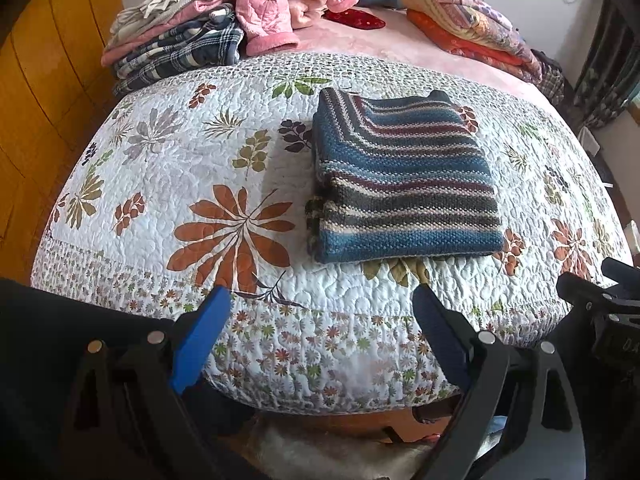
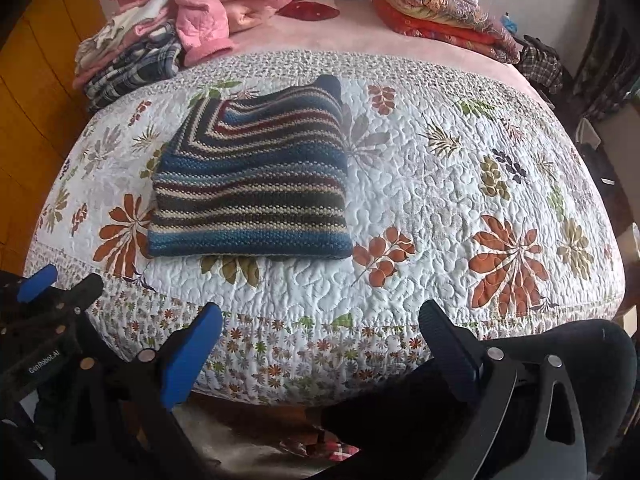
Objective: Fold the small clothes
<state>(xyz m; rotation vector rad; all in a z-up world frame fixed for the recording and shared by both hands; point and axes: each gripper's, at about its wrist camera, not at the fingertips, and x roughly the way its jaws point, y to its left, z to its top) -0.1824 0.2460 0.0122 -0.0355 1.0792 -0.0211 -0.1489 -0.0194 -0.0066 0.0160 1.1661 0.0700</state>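
1. Hovering nearest, at the bed's front edge, the left gripper (image 1: 322, 322) and right gripper (image 2: 320, 338) both stood spread wide, holding nothing.
2. Beyond them, the folded striped sweater (image 1: 404, 184) lay flat on the floral quilt (image 1: 160, 168).
3. Farthest back sat a stack of folded clothes (image 1: 176, 36).

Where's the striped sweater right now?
The striped sweater lies folded on the floral quilt, centre-right in the left wrist view, ahead of both open grippers, untouched.

Bare quilt (image 2: 460, 200) around folded sweater (image 2: 250, 188); clothes piles (image 2: 132, 56) crowd far edge.
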